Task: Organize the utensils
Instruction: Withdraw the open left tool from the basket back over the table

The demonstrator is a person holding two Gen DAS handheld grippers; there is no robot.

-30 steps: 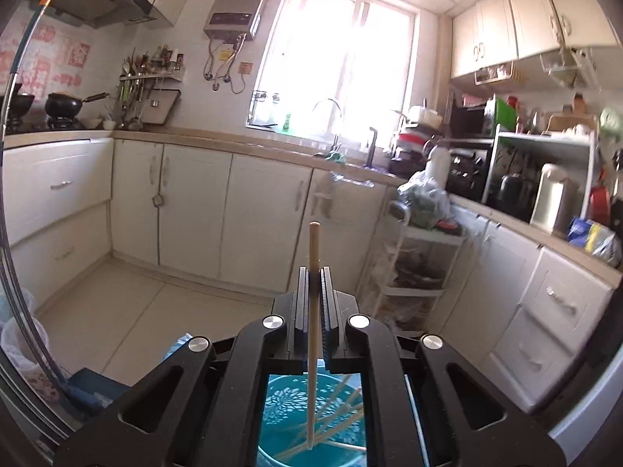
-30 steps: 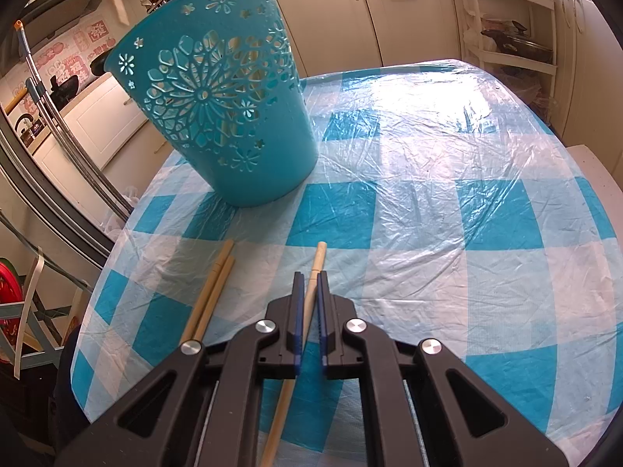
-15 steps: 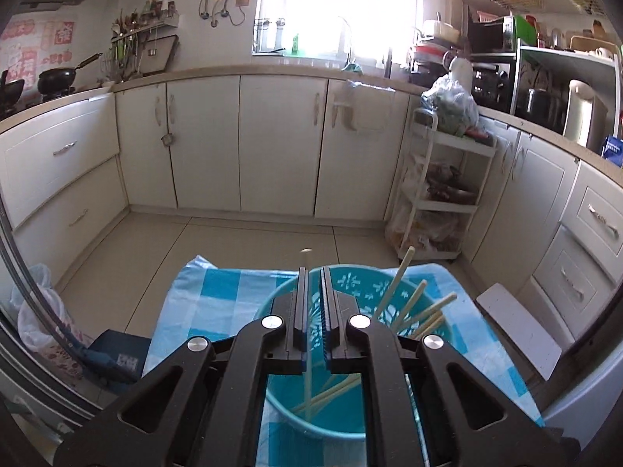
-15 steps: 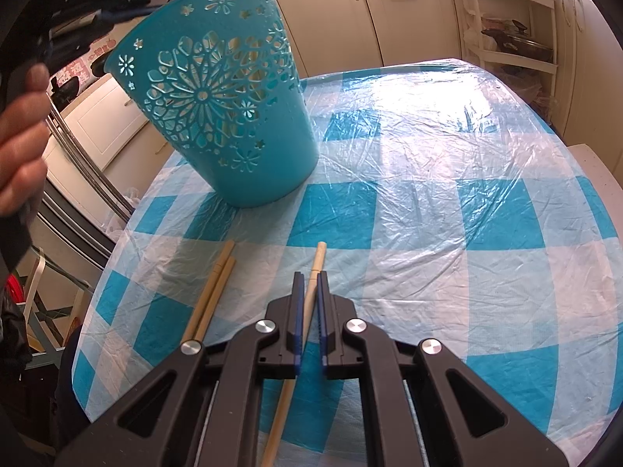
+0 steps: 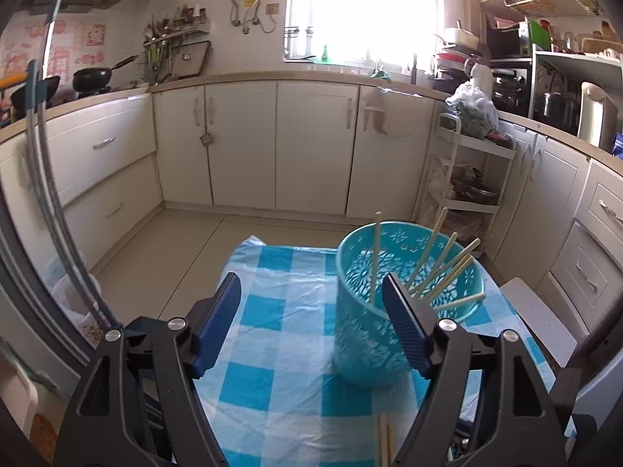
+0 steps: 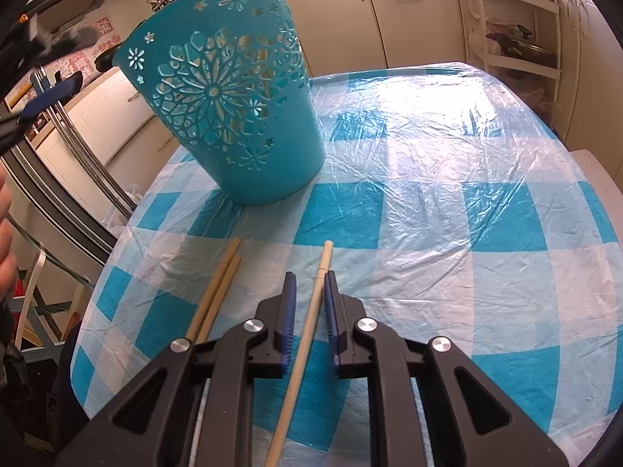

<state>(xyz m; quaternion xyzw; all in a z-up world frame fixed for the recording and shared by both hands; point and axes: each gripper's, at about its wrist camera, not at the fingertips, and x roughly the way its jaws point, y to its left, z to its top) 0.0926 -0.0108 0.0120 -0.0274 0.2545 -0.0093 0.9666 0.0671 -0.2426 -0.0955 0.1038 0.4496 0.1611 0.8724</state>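
Six chopsticks (image 5: 440,262) already stand in the basket (image 5: 350,334), leaning on its far rim. We're mid-task: one more going in, more to fetch.

Left gripper (image 5: 311,297): jaws opening, wide apart, nothing between the pads. It hangs over the table (image 5: 272,272) just left of the basket, with its right finger in front of the basket wall. We judge this as the drop step ending.

Right gripper (image 6: 309,292): low over the table, jaws opening, only a narrow gap. A single chopstick (image 6: 307,334) lies between the fingers, running from under the gripper out past the tips toward the basket. Pads don't look to be pressing on it; it seems to rest on the table. A pair of chopsticks (image 6: 216,292) lies side by side just left of it, touching each other.

Next, as we read it: close on the single stick, lift, tip it upright, and clear the rim before letting go. The left needs to get out of the way first or go for the pair. The pair is tight together, so grabbing one cleanly looks fiddly.

Look of things: sticks are plain pale wood, thin, round at the ends. The basket is teal plastic with a flower cut-out pattern, tapered, upright. The table has a blue-and-white check cloth under wrinkled clear plastic, which is likely slippery.
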